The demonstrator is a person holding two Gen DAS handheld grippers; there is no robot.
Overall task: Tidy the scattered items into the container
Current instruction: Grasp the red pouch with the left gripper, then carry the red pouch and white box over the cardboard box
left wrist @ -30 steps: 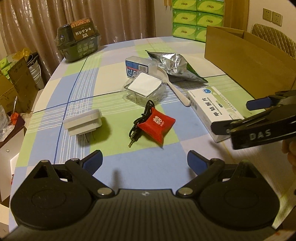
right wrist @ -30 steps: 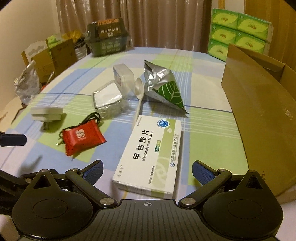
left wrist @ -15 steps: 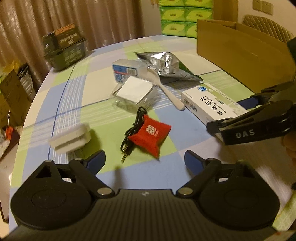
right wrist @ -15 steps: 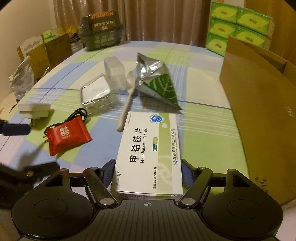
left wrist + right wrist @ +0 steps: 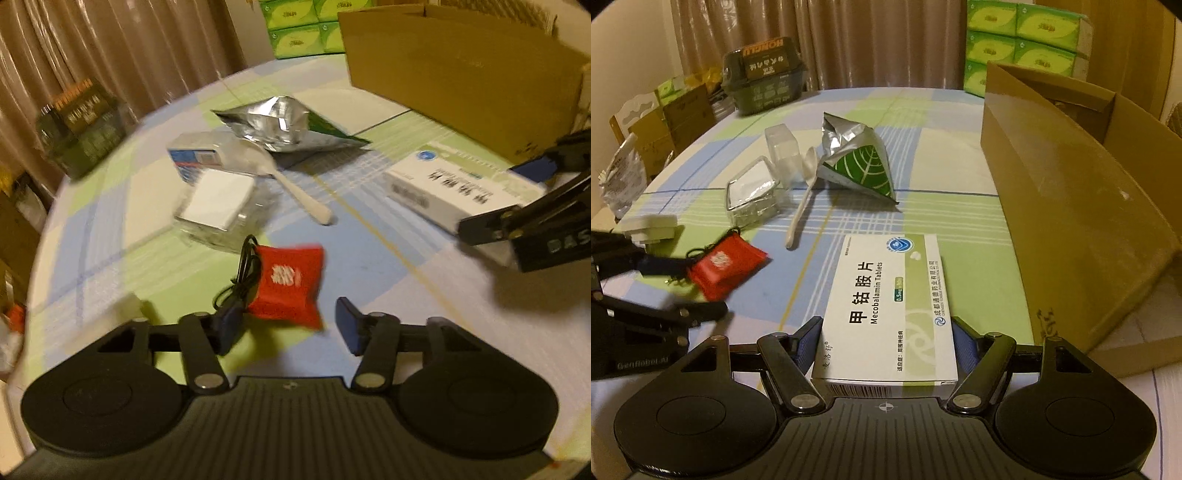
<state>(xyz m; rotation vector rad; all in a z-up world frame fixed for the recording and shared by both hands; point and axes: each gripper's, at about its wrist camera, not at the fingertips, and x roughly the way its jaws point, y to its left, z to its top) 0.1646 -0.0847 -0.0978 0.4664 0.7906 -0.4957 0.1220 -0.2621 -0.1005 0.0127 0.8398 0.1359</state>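
White cardboard, the pill box, sits between the blue pads of the right gripper. Both pads press on its long sides near the close end, so the box is clamped, while most of it reaches forward past the fingers. Whether it is off the cloth yet I cannot tell.

The left gripper has just been closing around the red packet. Its jaws are about half way in. In the blurred left view a gap shows between the right pad and the packet, so I judge it is not gripped yet. The black cable lies against the packet's left edge, just by the left pad.

The container, a carton, stands on the table to the right of the box, open at the top. The foil bag, spoon, clear tub and white plug remain scattered on the cloth.

Some risks from here, as I judge them:
- The box is held only at one end, so its front may droop or swing and hit the carton wall.
- The left pad may catch the cable together with the packet and drag it along.
- The packet looks soft and slippery, so it may squeeze out when the jaws close.
- The two grippers work near each other and may collide on the way to the carton.
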